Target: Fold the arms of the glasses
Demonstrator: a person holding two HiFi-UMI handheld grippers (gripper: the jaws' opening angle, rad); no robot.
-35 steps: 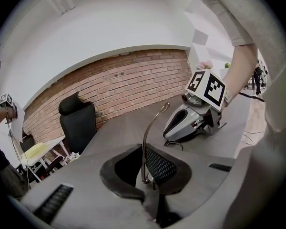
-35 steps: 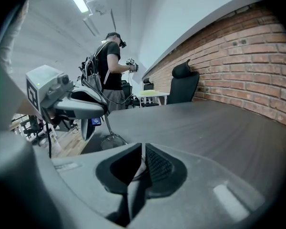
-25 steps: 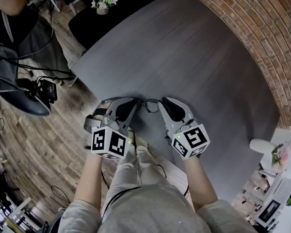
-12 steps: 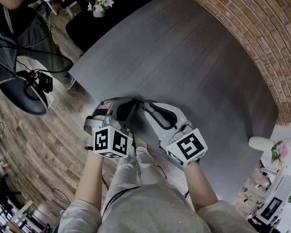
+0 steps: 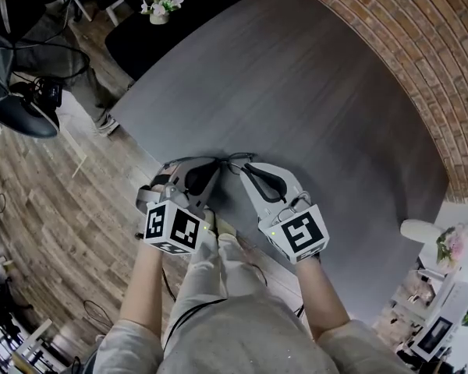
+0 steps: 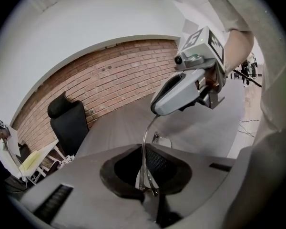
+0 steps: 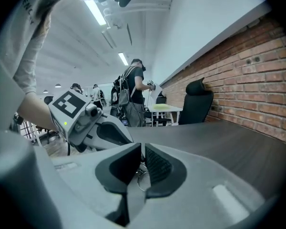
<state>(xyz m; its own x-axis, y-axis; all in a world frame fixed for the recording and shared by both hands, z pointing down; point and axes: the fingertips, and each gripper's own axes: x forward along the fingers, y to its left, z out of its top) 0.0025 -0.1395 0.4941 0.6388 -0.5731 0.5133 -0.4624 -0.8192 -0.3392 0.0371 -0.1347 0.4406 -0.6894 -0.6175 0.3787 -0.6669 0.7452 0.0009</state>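
**A:** Silver-wire glasses (image 5: 232, 163) are hanging between two hand-held grippers, right over the near edge of the dark grey table (image 5: 320, 92).

**B:** Who is holding what?

**A:** The left gripper (image 5: 215, 164) is pinching the frame low down, its black pads (image 6: 158, 162) squeezing the wire beside a lens. One arm (image 6: 145, 137) of the glasses is curving up out of that grip.

**B:** And the other side?

**A:** The right gripper (image 5: 245, 168) is clamping that arm's far end. Its jaws have just been closing and are standing almost together, with the thin wire between them.

**B:** Are the glasses touching the table?

**A:** The views are not settling that.

**B:** What is framing the scene?

**A:** A brick wall (image 5: 421, 45) is curving round the table's far side, a black chair (image 6: 69, 120) is standing against it, and a pot of flowers (image 5: 161, 1) is showing past the far left corner.
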